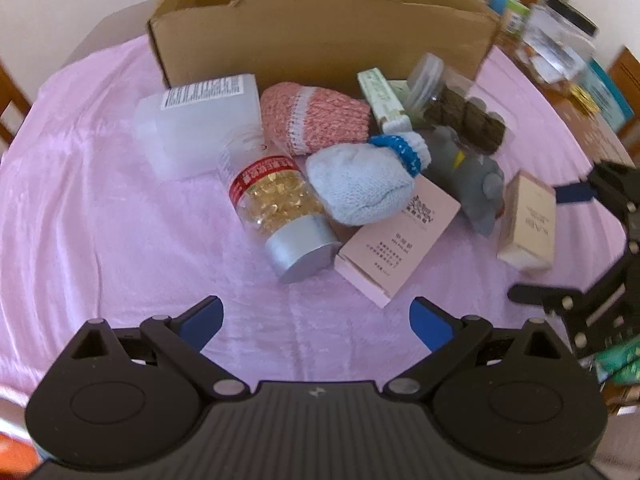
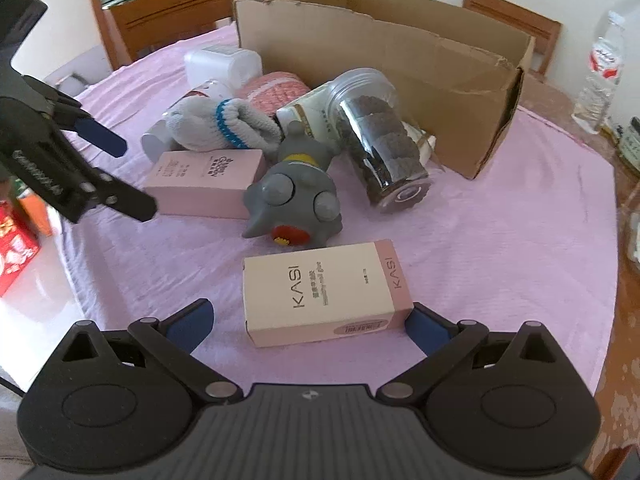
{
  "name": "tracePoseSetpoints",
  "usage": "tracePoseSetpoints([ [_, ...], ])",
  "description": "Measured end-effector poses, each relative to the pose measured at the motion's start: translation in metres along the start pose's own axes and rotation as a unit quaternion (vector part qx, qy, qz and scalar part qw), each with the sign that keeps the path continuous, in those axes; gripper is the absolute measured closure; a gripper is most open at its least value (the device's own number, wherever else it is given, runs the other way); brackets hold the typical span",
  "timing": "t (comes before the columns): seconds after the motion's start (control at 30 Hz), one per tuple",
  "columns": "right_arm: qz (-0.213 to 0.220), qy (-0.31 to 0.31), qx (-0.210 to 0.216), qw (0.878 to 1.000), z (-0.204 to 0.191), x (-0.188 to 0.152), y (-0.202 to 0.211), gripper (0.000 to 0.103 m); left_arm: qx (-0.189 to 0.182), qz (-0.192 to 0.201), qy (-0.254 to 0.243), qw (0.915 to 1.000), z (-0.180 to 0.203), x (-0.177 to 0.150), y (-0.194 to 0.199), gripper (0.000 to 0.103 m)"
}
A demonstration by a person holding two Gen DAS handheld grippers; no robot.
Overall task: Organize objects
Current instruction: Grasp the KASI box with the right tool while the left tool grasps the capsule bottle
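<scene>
Right tongs [image 2: 310, 320] agape beside smooth rectangular KASI carton [image 2: 326, 292].

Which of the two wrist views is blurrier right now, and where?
Left wrist: softer, smeared toward the right edge, where the right gripper and background clutter streak; cardboard box hazy. Right wrist: sharper, KASI box print readable; fisheye bends the edges.

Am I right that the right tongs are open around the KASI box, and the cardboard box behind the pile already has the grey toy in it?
Not quite. The right wrist view shows the grey toy lying on the pink cloth in front of the cardboard box, not in it. The right tongs are indeed open around the KASI box.
</scene>
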State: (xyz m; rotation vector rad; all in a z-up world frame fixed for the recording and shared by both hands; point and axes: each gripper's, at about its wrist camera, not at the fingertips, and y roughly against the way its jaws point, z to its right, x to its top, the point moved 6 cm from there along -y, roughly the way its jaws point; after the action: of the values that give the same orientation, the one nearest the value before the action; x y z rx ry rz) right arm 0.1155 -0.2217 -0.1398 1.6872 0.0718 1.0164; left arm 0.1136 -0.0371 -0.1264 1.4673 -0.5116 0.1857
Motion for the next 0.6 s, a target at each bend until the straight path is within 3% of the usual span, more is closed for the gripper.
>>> tracePoseSetpoints([
  [0.23,0.005,-0.014,-0.023,1.0,-0.003,0.002,-0.004,0.0,-0.01,0.011,-0.075,0.997,-0.017,0.001,0.009,0.004],
  [0.37,0.009,-0.025,-0.033,0.999,-0.004,0.003,-0.004,0.0,-0.034,0.028,-0.105,0.9935,-0.03,0.007,0.009,0.004],
  [0.6,0.012,-0.045,-0.048,0.998,-0.005,0.005,-0.006,0.0,-0.065,0.058,-0.177,0.9803,-0.041,0.027,0.001,0.004],
])
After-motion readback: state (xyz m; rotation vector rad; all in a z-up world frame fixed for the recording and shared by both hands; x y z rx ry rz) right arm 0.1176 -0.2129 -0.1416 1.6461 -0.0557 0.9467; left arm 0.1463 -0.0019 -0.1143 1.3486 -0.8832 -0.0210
